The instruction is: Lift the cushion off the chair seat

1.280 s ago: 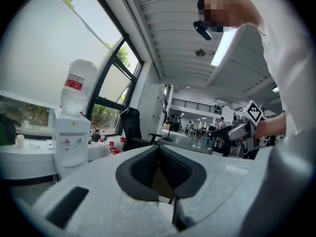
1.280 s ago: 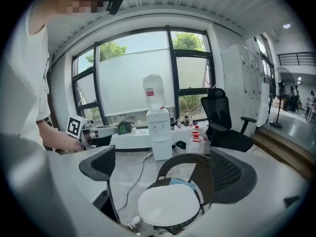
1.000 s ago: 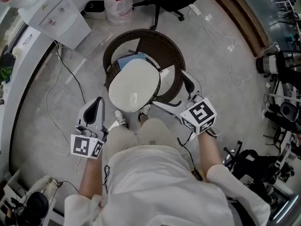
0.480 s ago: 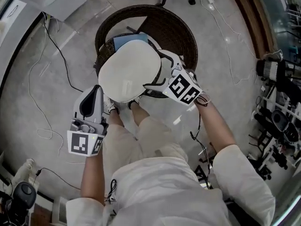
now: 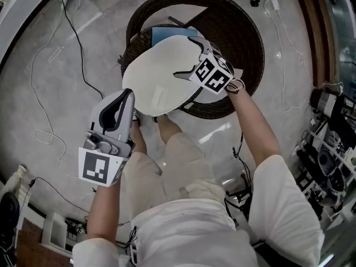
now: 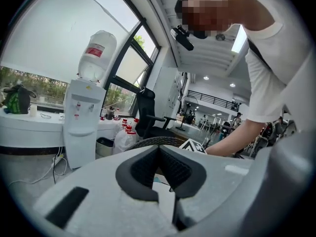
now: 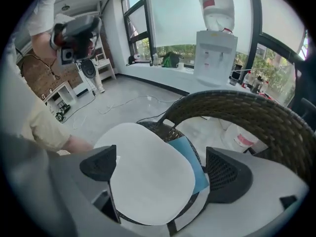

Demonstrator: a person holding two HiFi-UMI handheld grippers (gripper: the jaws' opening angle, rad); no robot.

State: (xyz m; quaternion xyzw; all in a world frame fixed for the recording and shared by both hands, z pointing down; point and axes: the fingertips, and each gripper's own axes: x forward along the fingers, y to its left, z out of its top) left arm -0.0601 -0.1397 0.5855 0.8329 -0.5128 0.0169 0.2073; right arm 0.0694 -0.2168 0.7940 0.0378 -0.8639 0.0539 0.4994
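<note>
Now the white cushion (image 5: 158, 88) lies on the wicker chair (image 5: 245, 43) seat, over a blue pad (image 5: 167, 34). Above the cushion, the right gripper (image 5: 186, 57) has its jaws spread wide. At the cushion's front edge, the left gripper (image 5: 128, 95) has its jaws together, empty.

Cushion (image 5: 158, 85) on chair (image 5: 247, 43); right tongs (image 5: 187, 58) over it; left tongs (image 5: 123, 102) front-left.

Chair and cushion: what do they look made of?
Chair: dark brown woven wicker or rattan-style strands, matte; the basket weave shows along its curved back. Natural or synthetic is unclear.
Cushion: off-white, smooth, low sheen, no visible weave or seams; probably a fabric or leatherette cover, filling unseen.
</note>
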